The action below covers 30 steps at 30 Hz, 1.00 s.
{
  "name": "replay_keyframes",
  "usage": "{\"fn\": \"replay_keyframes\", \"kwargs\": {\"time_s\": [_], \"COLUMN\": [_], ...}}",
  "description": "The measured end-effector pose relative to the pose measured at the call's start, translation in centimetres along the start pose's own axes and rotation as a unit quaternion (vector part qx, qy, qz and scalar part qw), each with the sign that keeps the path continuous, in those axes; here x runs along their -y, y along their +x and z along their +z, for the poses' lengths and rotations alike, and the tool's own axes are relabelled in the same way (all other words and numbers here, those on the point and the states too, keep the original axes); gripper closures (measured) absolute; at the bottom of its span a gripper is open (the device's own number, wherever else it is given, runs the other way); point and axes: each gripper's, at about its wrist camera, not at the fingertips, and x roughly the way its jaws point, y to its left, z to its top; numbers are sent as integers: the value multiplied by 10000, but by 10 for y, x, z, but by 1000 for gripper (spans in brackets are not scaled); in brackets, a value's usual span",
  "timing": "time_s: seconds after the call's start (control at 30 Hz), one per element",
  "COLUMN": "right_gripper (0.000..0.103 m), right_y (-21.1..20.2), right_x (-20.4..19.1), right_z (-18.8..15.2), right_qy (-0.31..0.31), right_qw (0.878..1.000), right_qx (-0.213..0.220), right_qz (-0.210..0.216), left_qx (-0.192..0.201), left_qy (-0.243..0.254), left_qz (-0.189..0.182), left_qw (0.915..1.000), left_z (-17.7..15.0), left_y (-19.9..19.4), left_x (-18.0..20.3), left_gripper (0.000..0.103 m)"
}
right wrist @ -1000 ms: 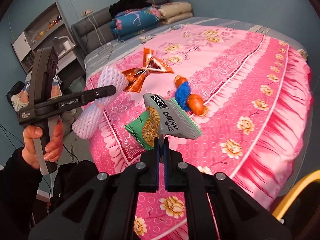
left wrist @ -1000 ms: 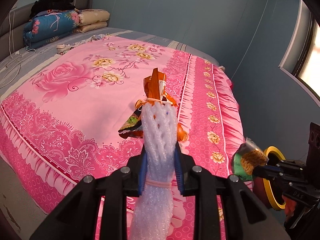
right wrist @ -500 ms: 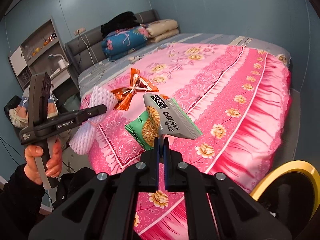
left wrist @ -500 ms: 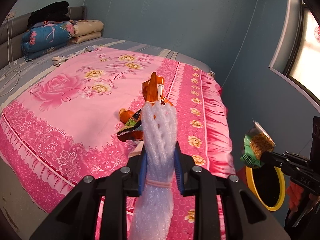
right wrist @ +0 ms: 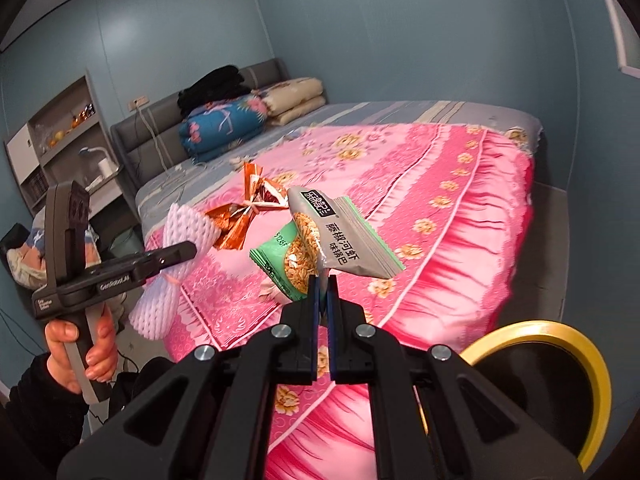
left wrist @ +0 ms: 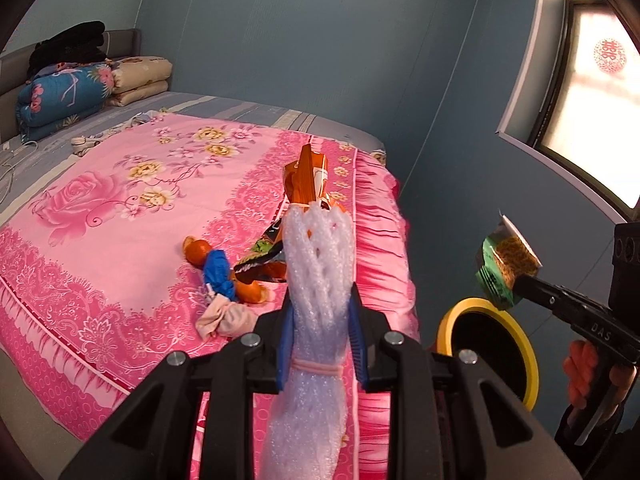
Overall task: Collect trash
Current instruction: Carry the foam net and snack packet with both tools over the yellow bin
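Observation:
My left gripper (left wrist: 319, 312) is shut on a white foam net sleeve (left wrist: 316, 264), held above the bed's foot edge; it also shows in the right wrist view (right wrist: 176, 256). My right gripper (right wrist: 322, 280) is shut on a green and grey snack packet (right wrist: 328, 240), held in the air; the packet shows in the left wrist view (left wrist: 506, 264) just above a yellow-rimmed black bin (left wrist: 486, 344), which also shows in the right wrist view (right wrist: 540, 392). An orange foil wrapper (left wrist: 306, 188), a blue and orange bundle (left wrist: 220, 268) and a pale crumpled wad (left wrist: 226, 318) lie on the bed.
The bed has a pink floral cover (left wrist: 120, 208) with folded quilts (left wrist: 72, 96) at its head. Blue walls stand close behind, with a window (left wrist: 592, 120) at right. A shelf unit (right wrist: 60, 144) stands beside the headboard.
Both grippers have drawn back from the bed and turned toward the bin. The bin now shows more fully in both views. The packet is now over the bin's rim.

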Motion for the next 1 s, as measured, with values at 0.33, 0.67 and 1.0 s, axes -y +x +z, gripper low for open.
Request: {"fn": "replay_keyframes", "kwargs": {"time_s": [0.33,0.67,1.0], "right_gripper": [99,99,99], "right_y": [-38,-80,-109], "right_x": [33,64,96], "right_z": [4,3,-7], "right_qy": [388,743,1330], "right_qw": [9984,9923,9800], "right_qx": [272,546,575], "right_qz": [-316,-822,-1364], "left_qx": [-56,-262,-533], "left_qy": [235,578,811], "left_qz": [-377,-782,-1202], "left_qw": [9990,9949,9880], "left_z": [-1,1,-2], "left_y": [7,33,63], "left_x": [47,91,128], "left_gripper": [80,80,80]}}
